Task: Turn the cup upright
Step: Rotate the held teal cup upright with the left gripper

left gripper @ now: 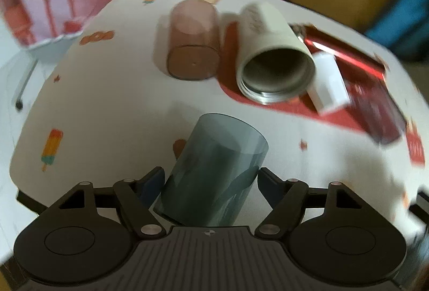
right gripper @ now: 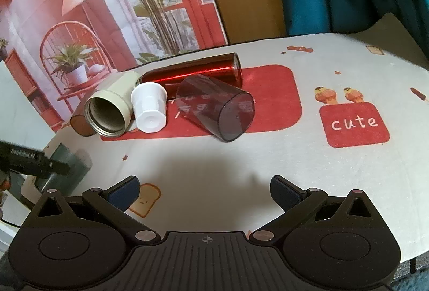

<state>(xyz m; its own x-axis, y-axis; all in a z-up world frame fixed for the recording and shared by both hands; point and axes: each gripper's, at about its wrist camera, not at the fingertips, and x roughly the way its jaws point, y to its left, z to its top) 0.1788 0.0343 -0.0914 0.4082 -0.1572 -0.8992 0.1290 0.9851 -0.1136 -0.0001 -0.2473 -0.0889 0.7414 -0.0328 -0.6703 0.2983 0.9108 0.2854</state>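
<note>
Left claw (left gripper: 210, 178) clamped on the blue-grey translucent cup (left gripper: 214, 170), pads pressed to opposite sides of its wall, cup tilted with one end toward the camera and the other leaning away over the bench (left gripper: 107, 103). Gripped across the body rather than at a rim, likely so that a turn of the wrist can swing it up onto its base. Blurred in the left view, so hard to tell whether the low end touches the cloth. Seen again at the left edge of the right view as a dim blue-grey shape (right gripper: 72, 167) behind a black finger. Right claw (right gripper: 205, 190) spread wide and holding nothing, hanging above bare cloth near the toast print, seemingly kept out of the way. Further back, lying on their sides in a cluster: a pink tumbler (left gripper: 193, 49), a cream flask (left gripper: 270, 55) with its mouth open toward the camera, a white cap (right gripper: 149, 108), a red bottle (right gripper: 193, 71) and a smoky tumbler (right gripper: 217, 108), the last three on the red mat (right gripper: 278, 92).
</note>
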